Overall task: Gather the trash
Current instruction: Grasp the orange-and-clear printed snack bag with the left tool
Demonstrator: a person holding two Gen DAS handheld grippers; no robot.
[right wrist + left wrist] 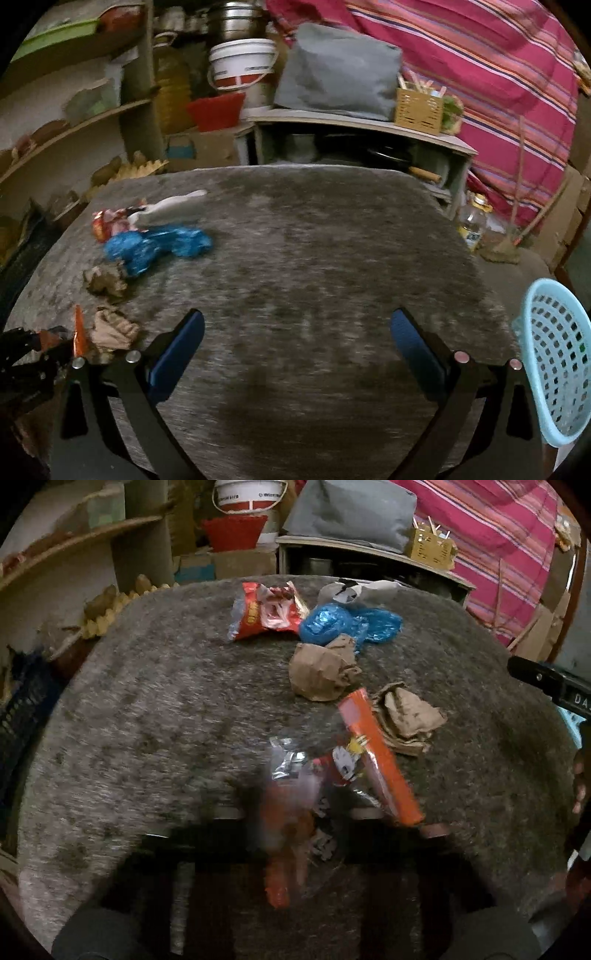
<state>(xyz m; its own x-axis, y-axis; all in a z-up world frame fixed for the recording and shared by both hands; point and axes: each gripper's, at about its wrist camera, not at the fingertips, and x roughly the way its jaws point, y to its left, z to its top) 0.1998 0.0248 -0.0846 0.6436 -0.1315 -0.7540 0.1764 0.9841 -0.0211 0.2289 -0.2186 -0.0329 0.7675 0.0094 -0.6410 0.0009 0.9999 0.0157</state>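
Now the big grey counter [314,240] fills both views, and the trash lies in a loose bunch on it. Off to the right of the right gripper [297,343] a pale blue basket [554,354] stands at the counter's edge. I think that is where the trash should go. The right jaws are spread wide with nothing between them, and bare counter is ahead of them. The trash is well to their left.

The left gripper [291,834] is blurry, but its jaws look pressed together on a shiny wrapper [295,768] that sticks up right in front of them. Just beside the wrapper, to the right, lies an orange box [376,753]. Past that are two brown paper balls [325,672], then a blue bag [347,624], a red chip bag [266,613] and a white bag [354,589], farthest from the jaws.

So the step in hand looks like picking up the wrapper. Next the left hand needs to lift it and carry it across to the basket, keeping the pinch tight so it does not slip.
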